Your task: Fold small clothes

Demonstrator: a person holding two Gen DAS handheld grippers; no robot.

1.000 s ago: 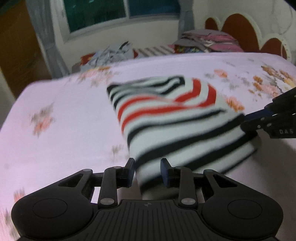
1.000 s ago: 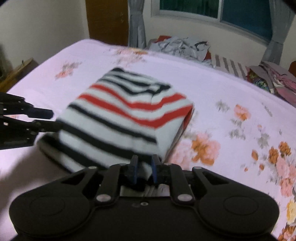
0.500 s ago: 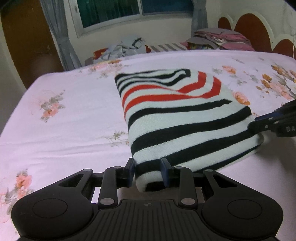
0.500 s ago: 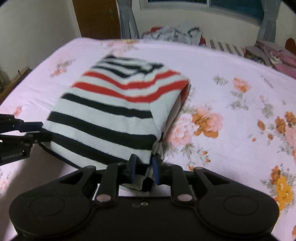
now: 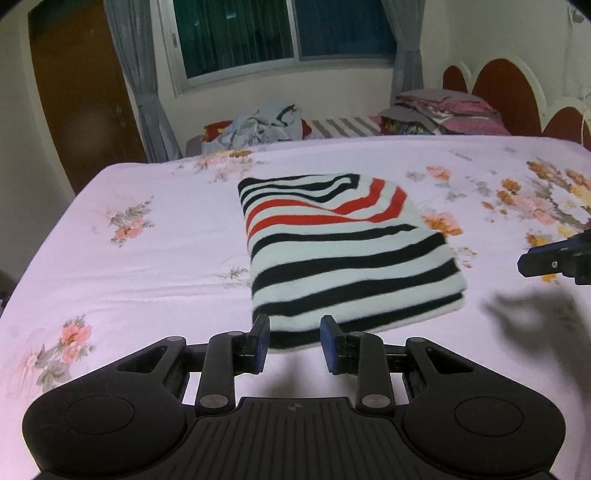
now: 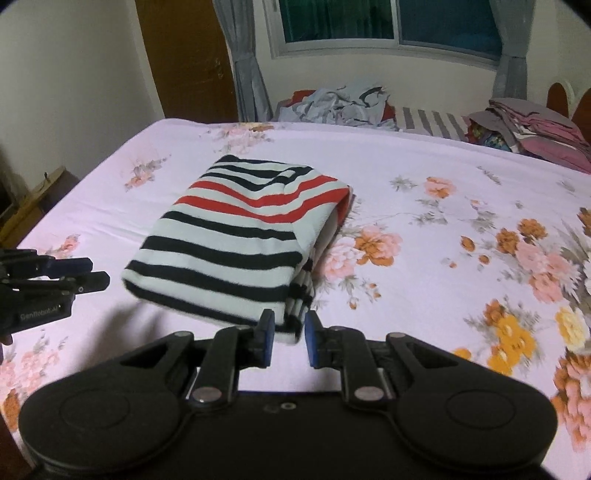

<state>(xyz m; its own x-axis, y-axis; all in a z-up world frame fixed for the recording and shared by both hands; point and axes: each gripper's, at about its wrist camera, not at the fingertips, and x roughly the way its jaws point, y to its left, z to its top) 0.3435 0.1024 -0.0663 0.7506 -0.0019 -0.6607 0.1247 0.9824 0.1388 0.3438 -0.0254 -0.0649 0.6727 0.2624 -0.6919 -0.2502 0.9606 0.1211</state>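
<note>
Sweater (image 5: 343, 258) folded rectangular, black, red, white stripes, flat on bedsheet (image 5: 147, 266).

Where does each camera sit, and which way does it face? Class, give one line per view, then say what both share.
Left wrist: mounted behind the left tongs, looking forward and down across the floral bedsheet at the folded striped sweater; the right tongs show at the right edge.
Right wrist: behind the right tongs, facing the same sweater; the left tongs show at left.
Shared: sweater, bedsheet, window, clothes pile.
</note>
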